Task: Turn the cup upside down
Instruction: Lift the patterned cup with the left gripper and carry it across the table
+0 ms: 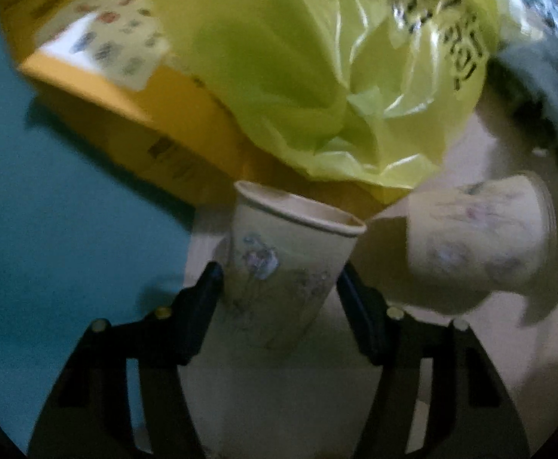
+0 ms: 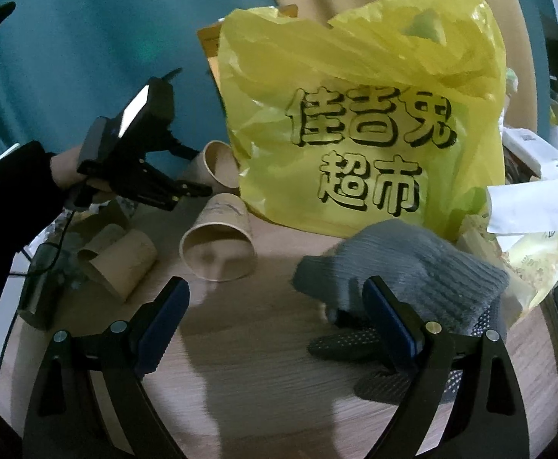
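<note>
Between the left gripper's (image 1: 279,287) dark fingers sits a flowered paper cup (image 1: 286,267) — mouth up and tilted, the pads at or very near its sides, so whether it is truly clamped I cannot tell. Just beside it a second cup (image 1: 477,241) lies on its side on the wooden table (image 2: 263,363). Behind both stand a yellow plastic bag (image 2: 363,126) and an orange box (image 1: 126,88). The right gripper (image 2: 275,325) hangs spread and empty — a grey glove (image 2: 405,267) lies by its right finger.

The yellow plastic bag (image 2: 359,122) bears bold characters "佳吉兔" above "超市". The printing on the orange box (image 1: 126,88) is too blurred to read.
</note>
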